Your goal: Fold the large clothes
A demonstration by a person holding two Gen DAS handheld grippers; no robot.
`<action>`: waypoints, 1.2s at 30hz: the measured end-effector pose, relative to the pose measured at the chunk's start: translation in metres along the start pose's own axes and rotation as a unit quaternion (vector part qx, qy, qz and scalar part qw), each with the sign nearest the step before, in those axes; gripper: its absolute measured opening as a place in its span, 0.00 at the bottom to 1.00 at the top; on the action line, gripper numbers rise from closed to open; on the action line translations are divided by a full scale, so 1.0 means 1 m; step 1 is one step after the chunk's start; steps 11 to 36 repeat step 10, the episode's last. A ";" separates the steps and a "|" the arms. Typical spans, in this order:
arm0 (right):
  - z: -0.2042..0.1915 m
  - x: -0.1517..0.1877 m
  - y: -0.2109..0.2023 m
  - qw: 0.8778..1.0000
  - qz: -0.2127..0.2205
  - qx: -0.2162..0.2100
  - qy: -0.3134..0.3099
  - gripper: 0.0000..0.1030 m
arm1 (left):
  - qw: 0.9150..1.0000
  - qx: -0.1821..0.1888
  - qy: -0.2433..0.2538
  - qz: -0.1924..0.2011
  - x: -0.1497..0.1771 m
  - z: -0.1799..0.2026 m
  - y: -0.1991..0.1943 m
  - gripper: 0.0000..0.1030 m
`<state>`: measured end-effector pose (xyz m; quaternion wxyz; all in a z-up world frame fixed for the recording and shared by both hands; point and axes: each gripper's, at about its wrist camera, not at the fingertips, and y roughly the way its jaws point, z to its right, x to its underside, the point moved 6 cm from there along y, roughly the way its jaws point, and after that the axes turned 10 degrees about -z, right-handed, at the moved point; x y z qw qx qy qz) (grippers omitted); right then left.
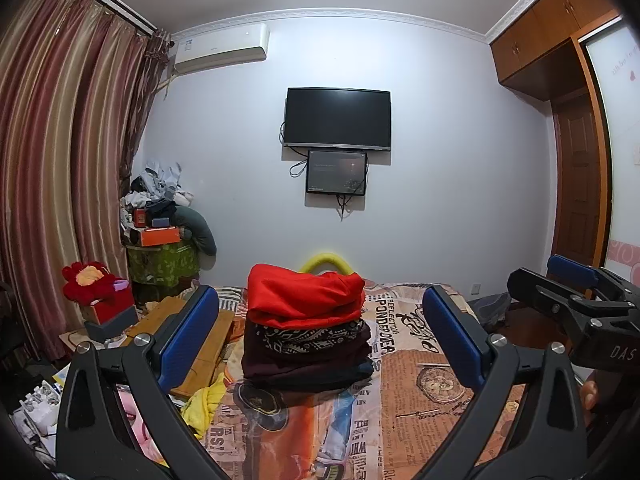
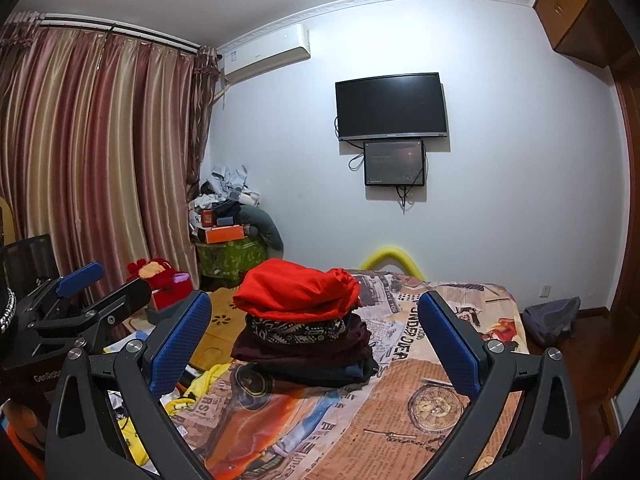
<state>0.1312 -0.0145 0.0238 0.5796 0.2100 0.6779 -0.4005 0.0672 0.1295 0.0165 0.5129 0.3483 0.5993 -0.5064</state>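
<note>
A stack of folded clothes [image 1: 308, 344] [image 2: 304, 340] rests on the bed, with a red garment [image 1: 304, 298] [image 2: 298, 294] on top, a black-and-white patterned piece under it and dark maroon and navy pieces below. My left gripper [image 1: 320, 332] is open, held back from the stack, nothing between its blue pads [image 1: 186, 332]. My right gripper [image 2: 316, 336] is open as well, also short of the stack and empty. The right gripper [image 1: 576, 304] shows at the right edge of the left wrist view; the left gripper [image 2: 80, 300] shows at the left of the right wrist view.
The bed carries a newspaper-print cover [image 1: 420, 380] [image 2: 400, 400]. A wooden board [image 1: 208, 340] and yellow cloth [image 1: 204, 400] lie at its left edge. A red plush toy [image 1: 94, 284], a cluttered stand [image 1: 164, 232], curtains [image 1: 60, 160], a wall TV [image 1: 338, 118], a dark bag [image 2: 554, 318].
</note>
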 end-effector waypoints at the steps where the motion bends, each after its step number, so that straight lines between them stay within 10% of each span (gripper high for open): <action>1: 0.000 0.000 0.000 1.000 0.000 0.000 0.001 0.99 | 1.000 0.000 0.001 0.000 0.001 0.001 0.000 0.99; 36: 0.004 0.003 0.004 1.000 -0.004 -0.002 0.010 0.99 | 1.000 -0.001 0.006 -0.004 0.005 0.005 0.002 0.99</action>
